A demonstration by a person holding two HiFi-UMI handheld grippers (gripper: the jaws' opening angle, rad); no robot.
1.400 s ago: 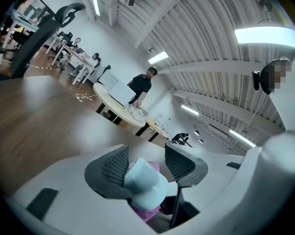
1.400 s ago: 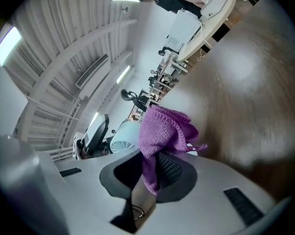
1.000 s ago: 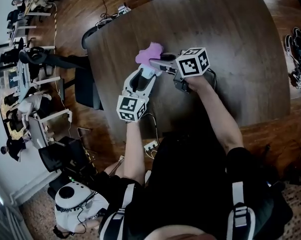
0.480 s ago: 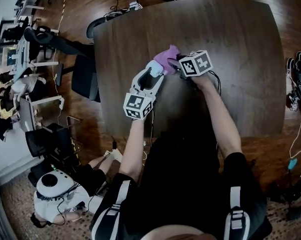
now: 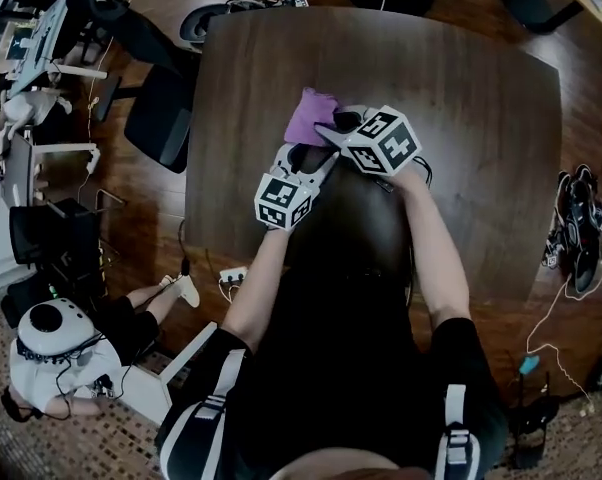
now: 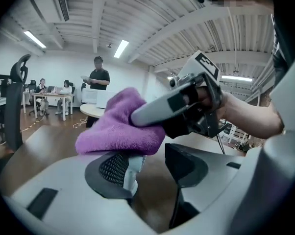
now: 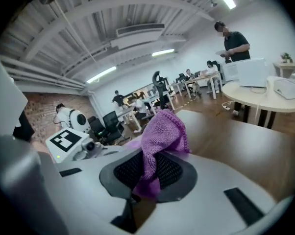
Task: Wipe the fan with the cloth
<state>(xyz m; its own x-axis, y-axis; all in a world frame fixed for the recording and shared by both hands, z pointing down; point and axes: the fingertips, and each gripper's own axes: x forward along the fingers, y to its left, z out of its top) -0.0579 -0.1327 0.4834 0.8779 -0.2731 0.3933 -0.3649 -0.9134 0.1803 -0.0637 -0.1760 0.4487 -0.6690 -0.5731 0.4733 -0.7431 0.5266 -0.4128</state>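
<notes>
A purple cloth (image 5: pixel 308 115) hangs bunched in my right gripper (image 5: pixel 326 128), which is shut on it over the middle of the dark table (image 5: pixel 461 118). My left gripper (image 5: pixel 306 158) points up at the cloth from below. In the left gripper view its jaws (image 6: pixel 147 168) stand close together, with the small white fan (image 6: pixel 132 166) against the left pad and the cloth (image 6: pixel 120 131) lying over the fan's top. In the right gripper view the cloth (image 7: pixel 162 136) is pinched between the dark pads of that gripper (image 7: pixel 150 180). Most of the fan is hidden.
A black office chair (image 5: pixel 161 118) stands at the table's left edge. A person (image 5: pixel 51 353) crouches on the floor at the lower left, near a power strip (image 5: pixel 231 275). Shoes (image 5: pixel 576 228) and cables lie on the floor to the right.
My head view has shifted, so the table sits more to the right. The right gripper and cloth have closed in over the left gripper's jaws.
</notes>
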